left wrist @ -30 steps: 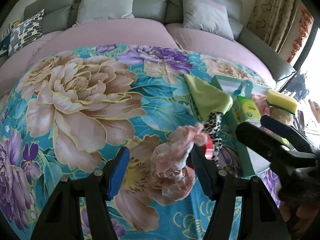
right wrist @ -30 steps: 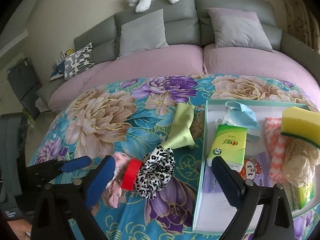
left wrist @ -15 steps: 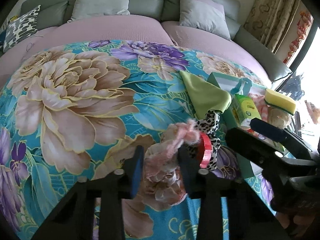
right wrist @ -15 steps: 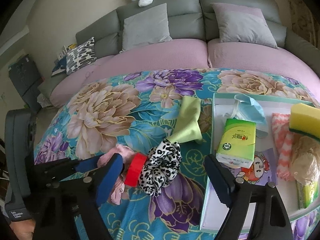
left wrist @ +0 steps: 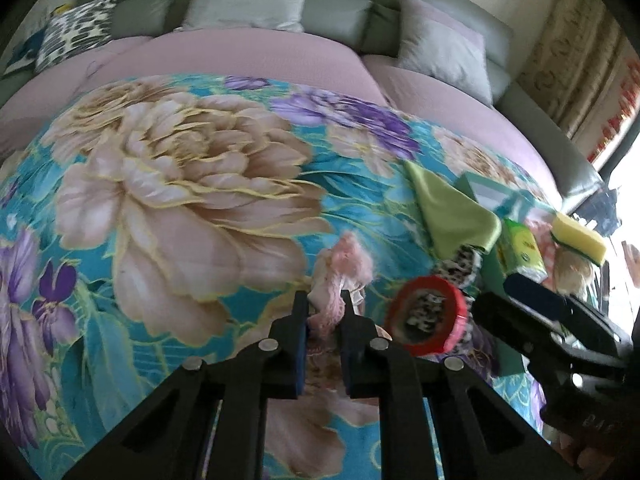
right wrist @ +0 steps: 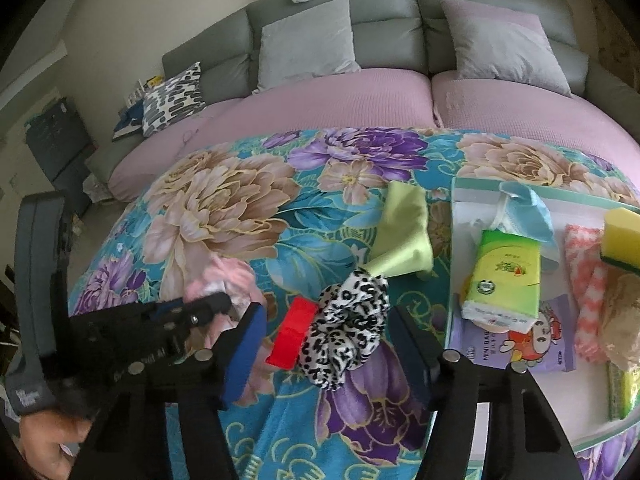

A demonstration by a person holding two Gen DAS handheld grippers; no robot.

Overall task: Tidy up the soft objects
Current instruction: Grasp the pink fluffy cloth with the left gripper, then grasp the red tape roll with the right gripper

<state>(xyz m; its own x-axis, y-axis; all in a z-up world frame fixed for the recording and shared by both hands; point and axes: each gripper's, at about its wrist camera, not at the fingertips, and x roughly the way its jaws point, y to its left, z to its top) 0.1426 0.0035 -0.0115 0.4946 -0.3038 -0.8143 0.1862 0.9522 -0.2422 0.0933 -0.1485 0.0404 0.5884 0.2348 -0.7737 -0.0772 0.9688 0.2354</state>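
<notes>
Surface: floral blanket (left wrist: 168, 208) is covering the area in front of a grey sofa (right wrist: 384, 24).
Pink cloth (left wrist: 340, 276): is sitting bunched on the blanket, its near end caught between the left gripper's pads.
Left gripper (left wrist: 324, 320): is pinching the pink cloth, jaws nearly together.
Red ring (right wrist: 292, 332): is lying just right of the pink cloth, touching the leopard scrunchie (right wrist: 348, 324).
Right gripper (right wrist: 328, 352): is hanging spread wide around ring and scrunchie, gripping nothing.
Green cloth (right wrist: 404, 236): is lying just beyond the scrunchie.
Tray (right wrist: 464, 184): is sitting right of these, holding a tissue pack (right wrist: 504, 280) and a sponge (right wrist: 622, 240).
</notes>
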